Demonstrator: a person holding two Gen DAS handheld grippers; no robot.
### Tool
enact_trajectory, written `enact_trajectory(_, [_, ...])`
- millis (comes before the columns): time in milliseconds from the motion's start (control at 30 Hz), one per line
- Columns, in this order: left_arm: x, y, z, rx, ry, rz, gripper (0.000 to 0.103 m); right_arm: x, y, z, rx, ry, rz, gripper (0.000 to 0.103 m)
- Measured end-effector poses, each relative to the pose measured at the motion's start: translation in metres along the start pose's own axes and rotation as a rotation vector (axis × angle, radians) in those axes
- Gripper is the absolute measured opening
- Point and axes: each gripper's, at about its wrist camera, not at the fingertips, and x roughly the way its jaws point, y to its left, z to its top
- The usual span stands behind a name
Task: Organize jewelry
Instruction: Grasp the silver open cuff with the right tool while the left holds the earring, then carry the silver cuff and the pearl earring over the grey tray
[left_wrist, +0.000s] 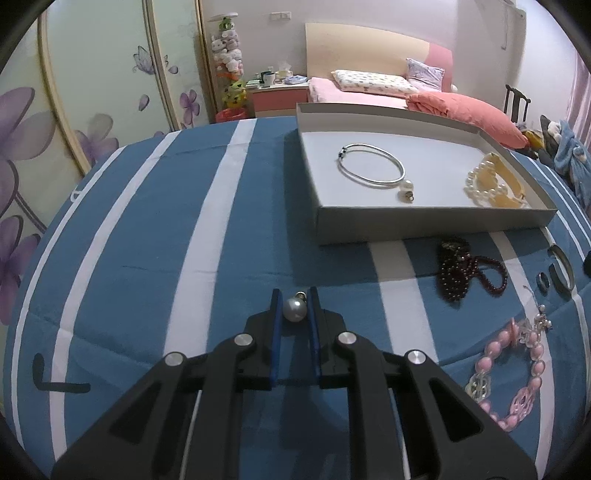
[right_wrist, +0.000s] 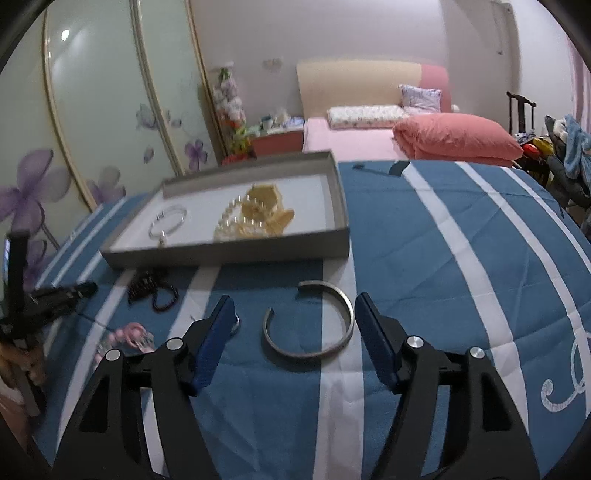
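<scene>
Your left gripper (left_wrist: 294, 306) is clamped on a pearl earring (left_wrist: 294, 309) just above the striped surface (left_wrist: 229, 229), near the grey tray (left_wrist: 424, 221). Your right gripper (right_wrist: 295, 317) stands apart around the silver cuff bangle (right_wrist: 310, 319) lying flat.

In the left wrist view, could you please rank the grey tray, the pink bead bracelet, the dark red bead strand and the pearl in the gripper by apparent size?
1. grey tray
2. pink bead bracelet
3. dark red bead strand; it lies farther from the camera, so this order is unsure
4. pearl, though nearest the camera
</scene>
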Motion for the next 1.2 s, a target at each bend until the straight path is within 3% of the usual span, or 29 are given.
enact_trajectory(133, [-0.001, 0.000, 0.000, 0.003, 0.000, 0.003, 0.014, 0.013, 0.000, 0.000, -0.067, 0.076, -0.016, 0.080])
enact_trajectory(333, [-0.002, -0.001, 0.000, -0.001, 0.000, -0.002, 0.014, 0.031, -0.006, -0.004, -0.117, 0.165, -0.028, 0.081])
enact_trajectory(500, [-0.002, -0.001, 0.000, -0.002, 0.001, -0.003, 0.014, 0.036, -0.006, 0.004, -0.129, 0.164, -0.030, 0.081])
enact_trajectory(567, [-0.002, -0.001, 0.000, -0.002, 0.002, -0.004, 0.014, 0.040, -0.006, 0.007, -0.134, 0.170, -0.029, 0.078])
enact_trajectory(633, [-0.002, -0.001, 0.000, -0.003, 0.002, -0.004, 0.014, 0.040, -0.004, 0.008, -0.147, 0.164, -0.026, 0.067])
enact_trajectory(800, [-0.002, -0.001, 0.000, -0.003, 0.001, -0.004, 0.014, 0.036, -0.003, 0.006, -0.120, 0.157, -0.020, 0.067])
enact_trajectory(933, [-0.004, -0.001, 0.000, -0.009, -0.005, -0.007, 0.014, 0.021, -0.001, 0.006, -0.082, 0.099, 0.004, 0.067])
enact_trajectory(1200, [-0.031, -0.006, -0.003, -0.029, -0.097, -0.013, 0.014, -0.022, 0.017, 0.011, -0.051, -0.114, 0.031, 0.067])
